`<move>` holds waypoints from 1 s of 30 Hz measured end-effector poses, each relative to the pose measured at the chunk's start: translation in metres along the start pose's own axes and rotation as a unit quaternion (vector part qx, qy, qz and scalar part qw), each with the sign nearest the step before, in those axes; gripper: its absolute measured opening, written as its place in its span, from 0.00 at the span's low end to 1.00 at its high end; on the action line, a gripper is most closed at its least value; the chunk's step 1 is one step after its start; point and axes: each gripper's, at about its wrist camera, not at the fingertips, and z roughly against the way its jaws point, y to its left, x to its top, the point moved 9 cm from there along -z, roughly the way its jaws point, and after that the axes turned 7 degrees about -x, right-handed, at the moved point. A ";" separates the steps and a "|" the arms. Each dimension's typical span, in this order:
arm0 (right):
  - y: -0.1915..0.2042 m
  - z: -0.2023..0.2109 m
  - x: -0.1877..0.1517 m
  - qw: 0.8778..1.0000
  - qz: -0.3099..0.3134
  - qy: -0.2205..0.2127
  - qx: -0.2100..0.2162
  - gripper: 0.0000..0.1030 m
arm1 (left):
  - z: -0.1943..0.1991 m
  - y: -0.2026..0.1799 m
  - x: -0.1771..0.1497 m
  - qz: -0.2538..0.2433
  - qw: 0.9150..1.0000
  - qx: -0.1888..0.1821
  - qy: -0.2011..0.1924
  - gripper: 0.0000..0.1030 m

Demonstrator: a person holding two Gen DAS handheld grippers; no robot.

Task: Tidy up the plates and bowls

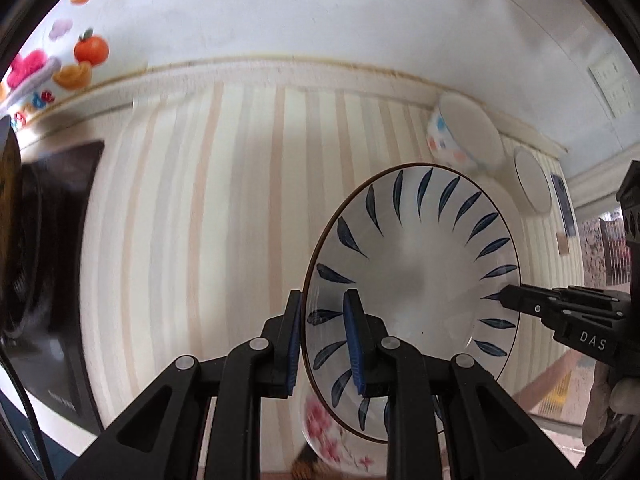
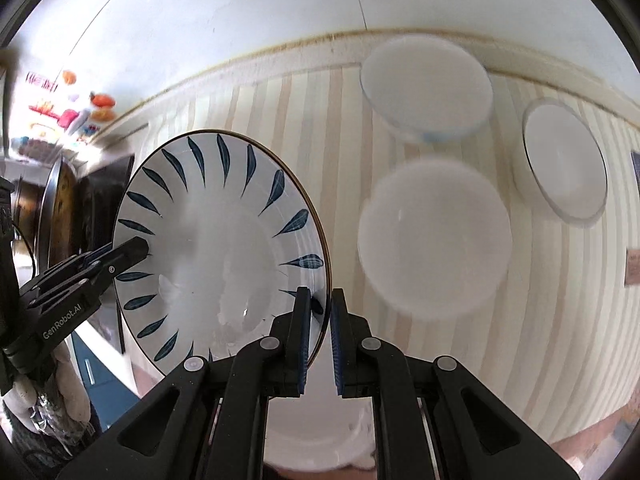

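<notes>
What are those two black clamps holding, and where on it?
One blue-leaf plate, lifted. The left gripper pinches one side of its rim, the right gripper the opposite side.

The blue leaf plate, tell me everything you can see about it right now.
The blue leaf plate is round, white and glossy, apparently ceramic, with dark blue leaf strokes ringing its sloped wall, a thin dark rim line and a plain centre. It is lifted off the striped tablecloth and tilted. The left gripper pinches the rim on one side and the right gripper pinches the opposite side, fingers on both faces. A flower-patterned dish sits below it.
</notes>
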 end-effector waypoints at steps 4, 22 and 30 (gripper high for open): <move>-0.009 -0.011 -0.035 1.000 0.004 0.014 0.002 0.10 | -0.008 -0.005 -0.028 0.005 1.000 -0.001 0.010 0.17; -0.026 -0.064 -0.113 0.998 0.011 0.061 -0.008 0.10 | -0.056 -0.010 -0.079 0.007 0.998 0.031 0.055 0.18; -0.017 -0.075 -0.109 0.998 0.004 0.060 -0.005 0.10 | -0.060 -0.012 -0.076 0.008 0.998 0.031 0.052 0.18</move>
